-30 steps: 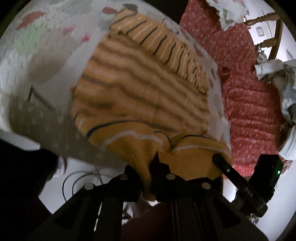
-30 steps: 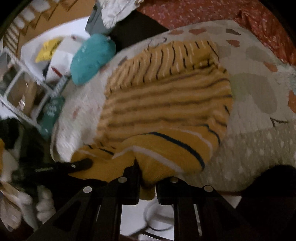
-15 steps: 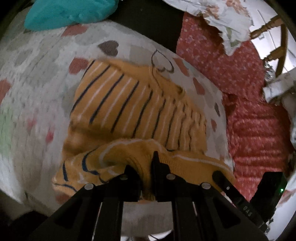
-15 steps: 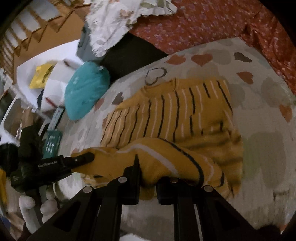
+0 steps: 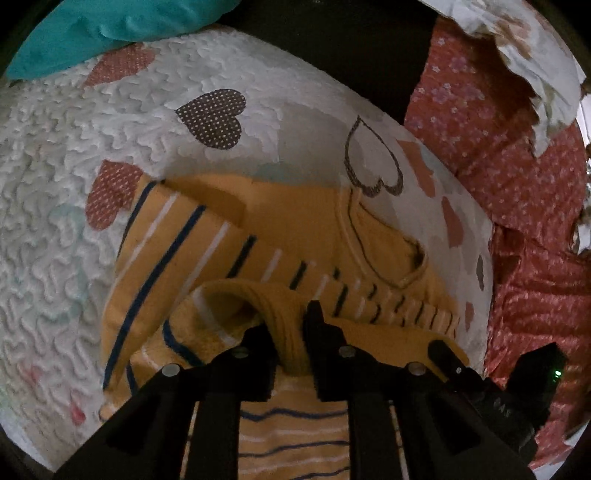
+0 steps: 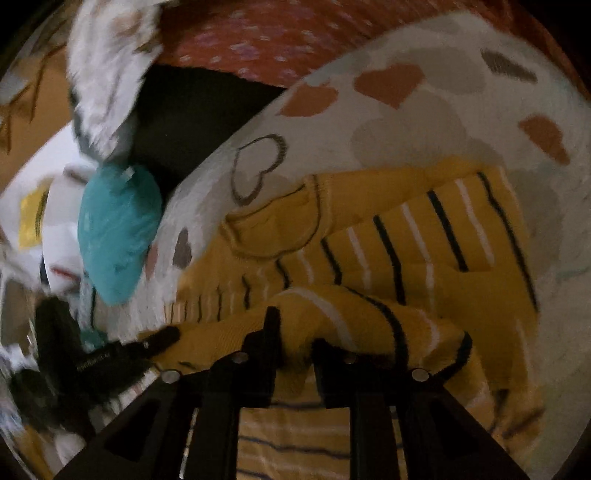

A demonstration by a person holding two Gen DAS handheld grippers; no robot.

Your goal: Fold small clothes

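A small yellow sweater (image 5: pixel 280 229) with navy and white stripes lies on a white heart-print blanket (image 5: pixel 59 147). Its neck opening points away from me. My left gripper (image 5: pixel 288 328) is shut on the sweater's hem, folded over the body. My right gripper (image 6: pixel 295 332) is shut on the same hem edge of the sweater (image 6: pixel 406 236), further along. Each gripper shows in the other's view: the right one at the lower right of the left wrist view (image 5: pixel 443 350), the left one at the lower left of the right wrist view (image 6: pixel 162 338).
A teal cloth bundle (image 6: pixel 118 232) lies off the blanket's far left corner, also in the left wrist view (image 5: pixel 92 33). A red floral fabric (image 5: pixel 517 184) covers the right side, with a white floral cloth (image 5: pixel 535 55) on it. The blanket (image 6: pixel 406 122) extends beyond the sweater.
Both grippers have carried the sweater's hem forward over its body toward the neck, and the lower half now lies folded over. Both stay shut on the hem.
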